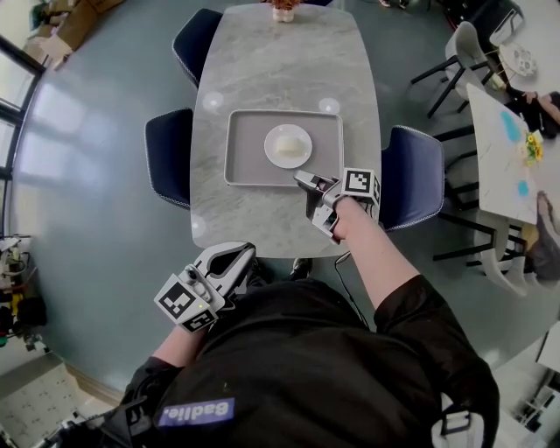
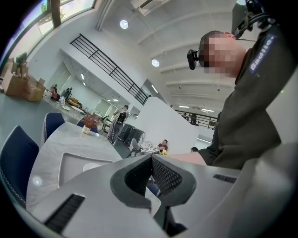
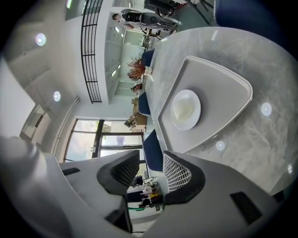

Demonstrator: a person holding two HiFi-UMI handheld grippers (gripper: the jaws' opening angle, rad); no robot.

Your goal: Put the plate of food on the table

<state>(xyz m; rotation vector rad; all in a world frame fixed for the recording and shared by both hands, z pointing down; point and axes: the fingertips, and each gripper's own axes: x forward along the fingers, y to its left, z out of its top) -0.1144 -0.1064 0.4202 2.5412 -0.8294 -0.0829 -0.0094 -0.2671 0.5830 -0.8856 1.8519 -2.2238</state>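
A white plate (image 1: pixel 288 145) with a pale mound of food sits inside a grey tray (image 1: pixel 241 166) in the middle of the marble table (image 1: pixel 280 61). My right gripper (image 1: pixel 311 199) hovers over the table just off the tray's near right corner, open and holding nothing. In the right gripper view the plate (image 3: pixel 186 109) and tray (image 3: pixel 223 79) lie ahead of the gripper (image 3: pixel 151 160), apart from it. My left gripper (image 1: pixel 234 259) is shut and empty, held low beside my body, off the table's near edge. The left gripper view shows the gripper (image 2: pixel 151 159) with the tray (image 2: pixel 70 162) beyond it.
Dark blue chairs stand at the table's left (image 1: pixel 168 156), far left (image 1: pixel 197 39) and right (image 1: pixel 411 175). A small flower vase (image 1: pixel 283 10) stands at the table's far end. Another white table (image 1: pixel 499 149) with chairs is off to the right.
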